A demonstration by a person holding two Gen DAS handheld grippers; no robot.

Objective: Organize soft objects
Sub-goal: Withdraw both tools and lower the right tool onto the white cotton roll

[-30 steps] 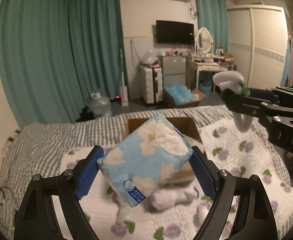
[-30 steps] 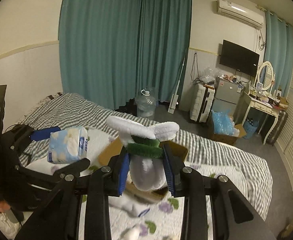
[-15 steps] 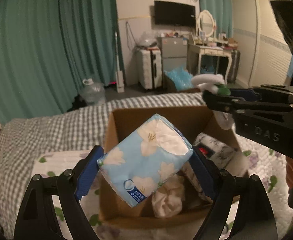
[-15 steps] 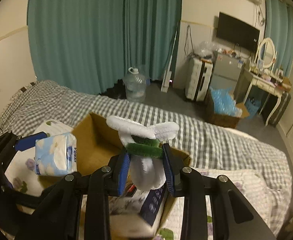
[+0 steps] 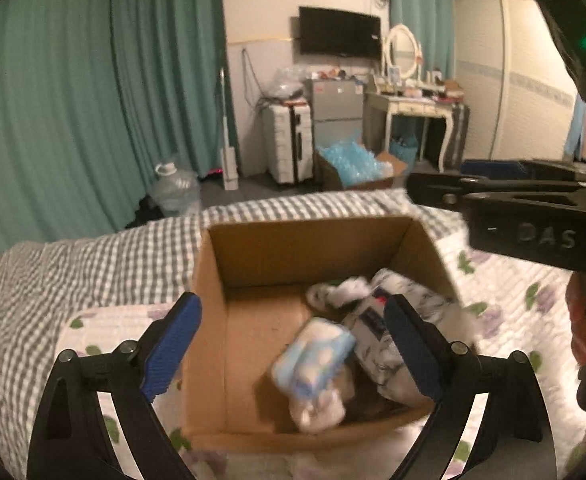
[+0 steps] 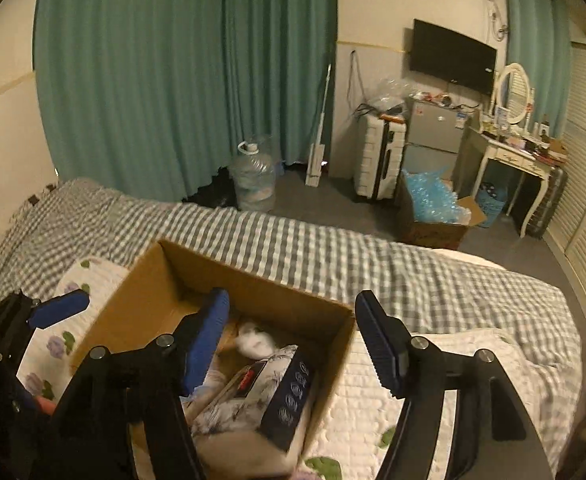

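- The open brown cardboard box on the bed is being taken as landmark; both tongs are being held above it, empty.
- The left gripper is being kept spread wide, as is the right gripper.
- The blue floral tissue pack is lying inside the box, directly below the left gripper, the nearer one; its long axis is slanting towards the box's far right corner, though blur is hindering a firm reading.
- The white plush toy is lying by the box's far wall.

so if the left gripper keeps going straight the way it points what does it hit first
Likely the blue floral tissue pack lying in the cardboard box, right between the open left gripper; depth is unclear.
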